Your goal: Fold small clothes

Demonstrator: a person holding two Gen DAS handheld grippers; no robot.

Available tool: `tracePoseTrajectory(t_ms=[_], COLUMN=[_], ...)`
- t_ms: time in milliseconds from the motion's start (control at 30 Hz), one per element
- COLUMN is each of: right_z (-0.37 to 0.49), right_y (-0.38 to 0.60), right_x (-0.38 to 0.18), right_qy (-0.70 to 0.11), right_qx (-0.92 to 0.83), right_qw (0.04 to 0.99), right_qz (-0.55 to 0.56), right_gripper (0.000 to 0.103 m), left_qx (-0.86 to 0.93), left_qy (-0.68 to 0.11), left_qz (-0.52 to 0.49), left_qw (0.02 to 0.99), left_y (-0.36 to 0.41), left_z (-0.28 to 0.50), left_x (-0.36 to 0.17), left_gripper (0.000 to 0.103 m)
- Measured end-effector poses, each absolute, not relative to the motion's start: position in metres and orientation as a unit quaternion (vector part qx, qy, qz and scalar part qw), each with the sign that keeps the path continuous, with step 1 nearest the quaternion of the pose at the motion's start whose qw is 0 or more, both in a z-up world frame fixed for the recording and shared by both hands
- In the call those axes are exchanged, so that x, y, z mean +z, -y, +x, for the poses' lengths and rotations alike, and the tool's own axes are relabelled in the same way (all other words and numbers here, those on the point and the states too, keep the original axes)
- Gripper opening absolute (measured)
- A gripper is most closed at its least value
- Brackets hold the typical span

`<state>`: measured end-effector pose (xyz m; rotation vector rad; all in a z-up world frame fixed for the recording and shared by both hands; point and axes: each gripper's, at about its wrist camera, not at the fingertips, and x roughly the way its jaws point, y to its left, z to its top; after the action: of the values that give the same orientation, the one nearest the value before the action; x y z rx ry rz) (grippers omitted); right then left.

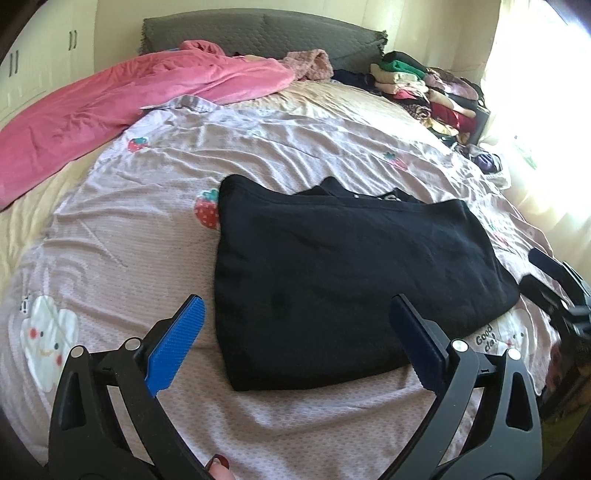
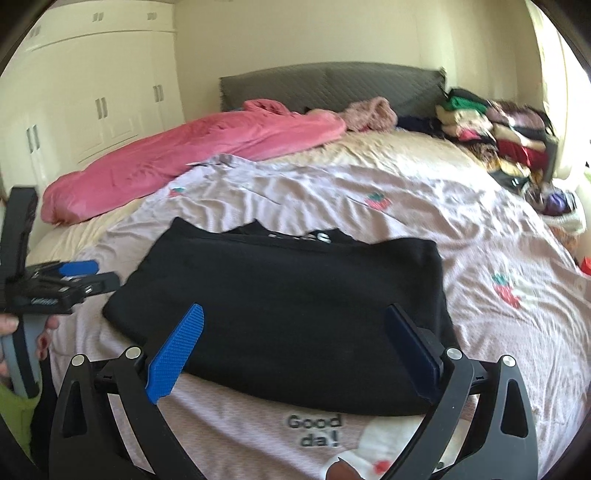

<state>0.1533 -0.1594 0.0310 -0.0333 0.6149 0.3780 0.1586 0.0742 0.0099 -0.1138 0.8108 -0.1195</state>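
I hold a black two-finger gripper with blue ribbed pads in each hand, above a bed covered by a wrinkled lilac sheet [image 1: 155, 229] printed with strawberries, white cartoon clouds and the words "Good da!".

A folded black knit garment [image 1: 343, 280] lies flat on the sheet in a rough rectangle. A second black layer with white lettering peeks out along its far edge; the lettering is too blurred to read.

My left gripper [image 1: 295, 339] hangs just over the near edge of the garment, its jaws spread wide and holding nothing. One finger is over bare sheet to the left of the cloth, the other over the garment's near right part.

My right gripper [image 2: 293, 341] is also spread wide and empty, both fingers over the near edge of the black garment [image 2: 295, 306]. In its view my left hand's tool [image 2: 62, 284] appears at the left edge, near the garment's left corner.

Farther up the bed, a rumpled pink fleece blanket [image 1: 122, 103] lies along the left side, below a grey quilted headboard [image 1: 258, 33]. A pile of mixed coloured clothes [image 1: 428, 88] sits at the far right corner by a bright window. Cream wardrobe doors [image 2: 92, 110] line the left wall.
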Motion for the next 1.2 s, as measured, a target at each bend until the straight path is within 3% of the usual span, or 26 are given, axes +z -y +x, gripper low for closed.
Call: tracePoseTrajectory(t_ms=[1200], right_z=[0.168], right_y=[-0.003], right_x=[-0.011], right_qy=[-0.323], right_qx=[0.289], right_qw=[0.881], right_qz=[-0.189], right_gripper=[0.097], left_qx=[0.034], left_qy=[-0.404], left_qz=[-0.071], left_qw=[0.911], left_y=[-0.143], left_z=[0.188], left_x=[0.004], left_gripper=[0.093])
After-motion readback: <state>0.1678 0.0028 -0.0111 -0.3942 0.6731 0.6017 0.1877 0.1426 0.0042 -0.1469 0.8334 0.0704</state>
